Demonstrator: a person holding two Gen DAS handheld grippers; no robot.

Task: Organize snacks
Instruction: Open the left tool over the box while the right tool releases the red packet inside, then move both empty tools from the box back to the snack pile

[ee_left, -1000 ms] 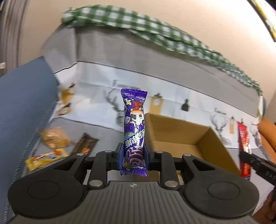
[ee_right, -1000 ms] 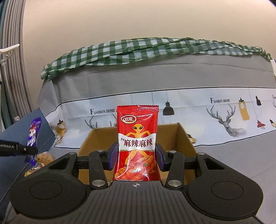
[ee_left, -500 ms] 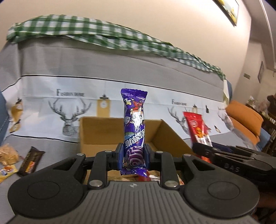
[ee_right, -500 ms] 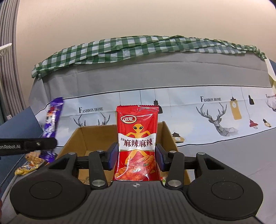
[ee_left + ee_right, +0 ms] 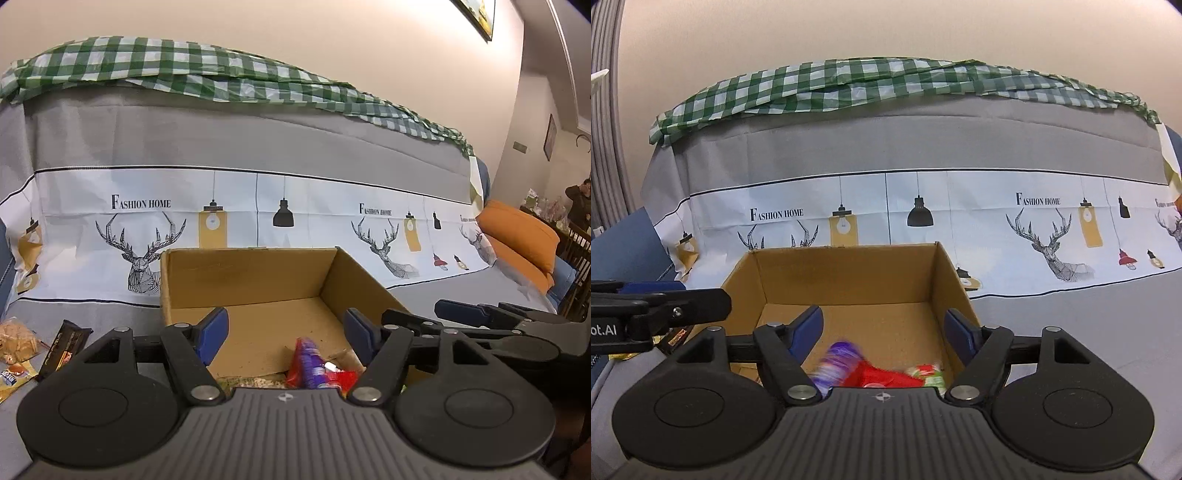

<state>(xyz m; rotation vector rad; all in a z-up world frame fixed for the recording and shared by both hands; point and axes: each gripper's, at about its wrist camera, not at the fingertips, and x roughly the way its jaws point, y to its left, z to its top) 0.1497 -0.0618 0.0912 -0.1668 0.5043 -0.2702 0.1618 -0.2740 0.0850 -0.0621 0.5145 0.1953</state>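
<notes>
I had both grippers over the near edge of the box (image 5: 251,280), an open cardboard carton that sat on a sofa (image 5: 258,140) draped in a grey cover with a white band of printed deer and lamps. My left gripper (image 5: 286,334) was opening, its blue pads (image 5: 212,332) well apart with nothing between them; below and beyond them, on the box floor at the near wall, lay the purple pack (image 5: 310,363), blurred, partly over the red pack (image 5: 341,378). My right gripper (image 5: 882,334) was opening too, its pads (image 5: 809,330) wide and bare, and through that camera I saw the same purple pack (image 5: 836,360) smeared with blur at the near left of the box floor, touching the red pack (image 5: 882,374), with a green-and-red wrapper (image 5: 929,373) just right of them against the near wall. The rest of the box floor was bare cardboard. Seen from the left camera, my right gripper (image 5: 461,314) reached in from the right of the box, level with its near corner; from the right camera my left gripper (image 5: 665,306) came in from the left side of the box. Left of the box, on the sofa seat, lay a dark bar (image 5: 64,345), a clear bag of pale snacks (image 5: 16,338) and a yellow pack (image 5: 13,380), all well apart from the box. A green checked cloth (image 5: 184,70) lay along the sofa back behind the box, and an orange cushion (image 5: 517,236) sat far right of it.
</notes>
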